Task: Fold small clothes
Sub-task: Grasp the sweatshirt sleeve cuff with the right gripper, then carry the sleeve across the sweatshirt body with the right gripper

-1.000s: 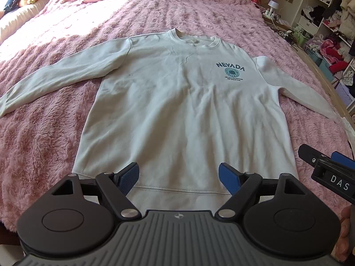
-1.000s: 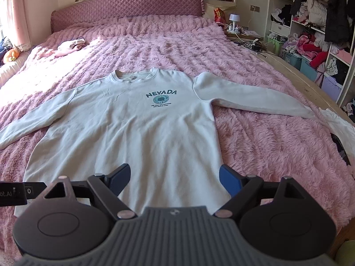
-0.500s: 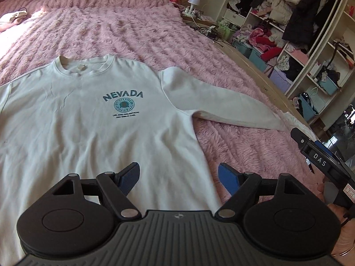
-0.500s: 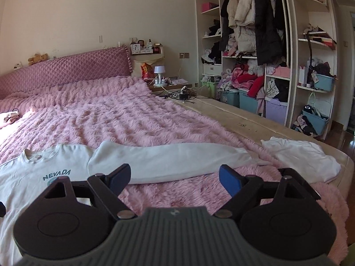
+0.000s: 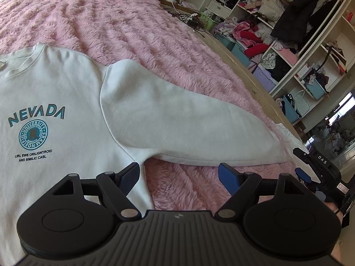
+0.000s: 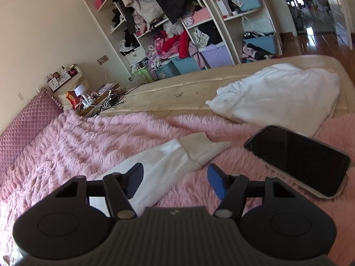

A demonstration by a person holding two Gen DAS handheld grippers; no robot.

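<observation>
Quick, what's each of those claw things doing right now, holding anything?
Left gripper: open, holding nothing, above the sweatshirt.
Right gripper: open, jaws just closing a little, nothing gripped, over the sleeve cuff.

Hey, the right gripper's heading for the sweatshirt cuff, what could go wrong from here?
The phone lies on the pink blanket close beside the cuff, so the right gripper might knock it. Its fingers have just been closing with nothing between them, so they may pinch the long blanket pile along with the sleeve.
</observation>
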